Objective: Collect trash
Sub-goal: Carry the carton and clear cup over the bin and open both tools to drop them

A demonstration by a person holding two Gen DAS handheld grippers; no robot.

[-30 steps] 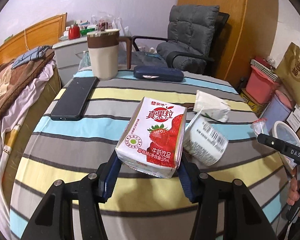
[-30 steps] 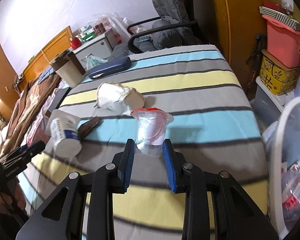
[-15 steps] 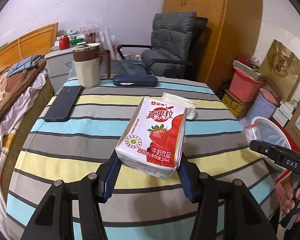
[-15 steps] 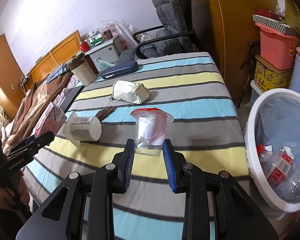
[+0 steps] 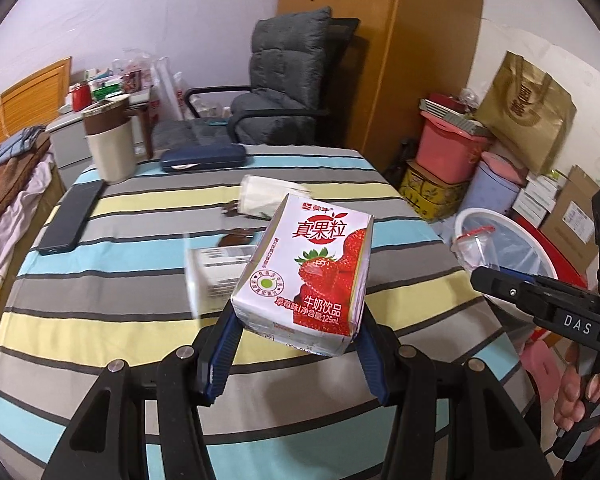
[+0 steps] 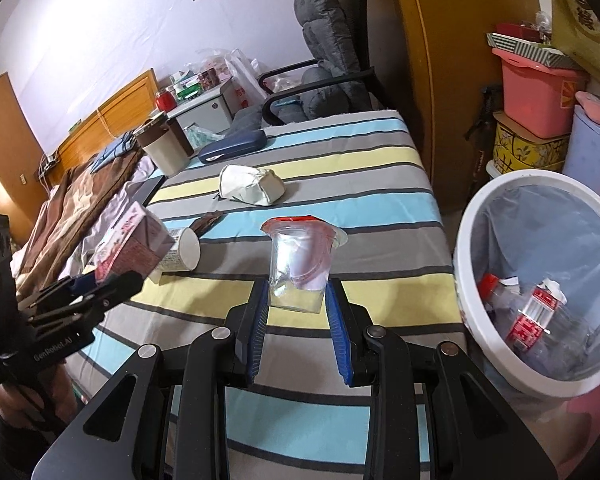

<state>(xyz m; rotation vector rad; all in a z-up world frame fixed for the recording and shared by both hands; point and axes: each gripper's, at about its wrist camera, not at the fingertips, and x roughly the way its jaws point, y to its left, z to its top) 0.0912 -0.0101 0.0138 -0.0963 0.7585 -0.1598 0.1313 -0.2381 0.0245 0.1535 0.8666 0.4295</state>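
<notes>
Strawberry milk carton (image 5: 308, 270) clamped in left gripper (image 5: 296, 344), clear plastic cup (image 6: 300, 264) in right gripper (image 6: 298, 316); both now lifted off striped table (image 5: 100, 280), white bin (image 6: 540, 184) right of right tongs

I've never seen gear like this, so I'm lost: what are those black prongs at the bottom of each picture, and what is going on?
A person holds a hand tool with two fingers in each hand, and each tool carries a camera. The left gripper clamps a strawberry milk carton. The right gripper clamps a clear plastic cup. On the striped table lie a white tub, a crumpled wrapper, a phone, a blue case and a jug. A white bin stands beside it.
</notes>
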